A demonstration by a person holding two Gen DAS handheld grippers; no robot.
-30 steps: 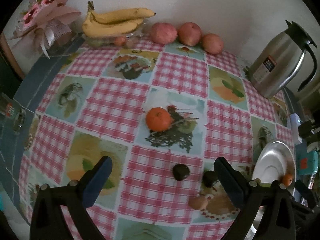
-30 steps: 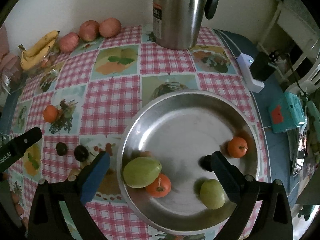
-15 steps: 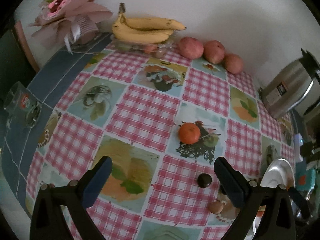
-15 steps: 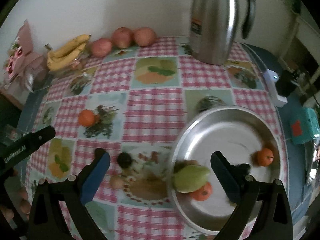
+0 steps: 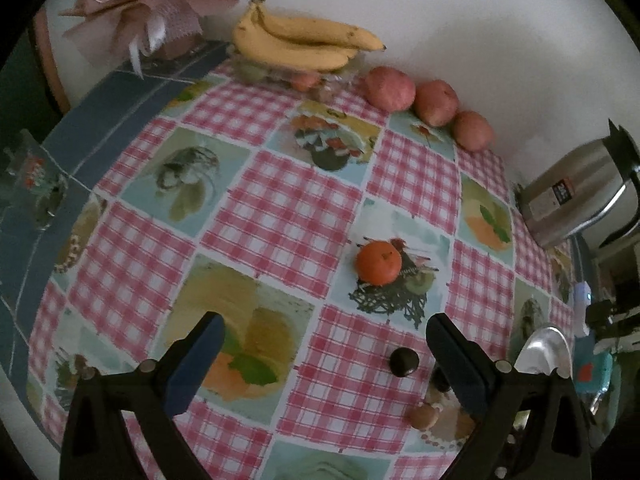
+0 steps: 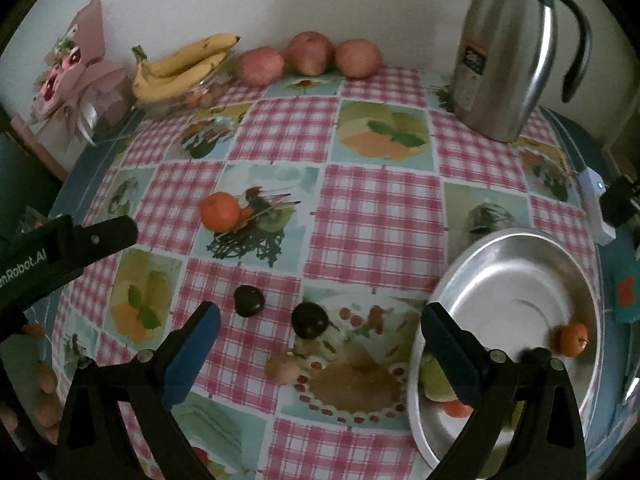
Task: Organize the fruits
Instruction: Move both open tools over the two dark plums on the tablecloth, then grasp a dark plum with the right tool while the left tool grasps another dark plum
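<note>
Two green fruits [image 6: 434, 380] half hidden behind right claw [image 6: 320, 334], blurred

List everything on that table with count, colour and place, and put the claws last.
Bananas: one bunch, yellow, far left by the wall.
Apples: three, red, far edge beside the bananas.
Tangerine: one, orange, mid-table.
Dark round fruits: two, near-black, near side.
Small brown fruit: one, near edge.
Metal basin: one, silver, right; holds small orange and green fruit.
Thermos jug: one, steel, far right.
Bouquet: one, pink, far left.
Left claw: open, empty.
Right claw: open, empty.
</note>
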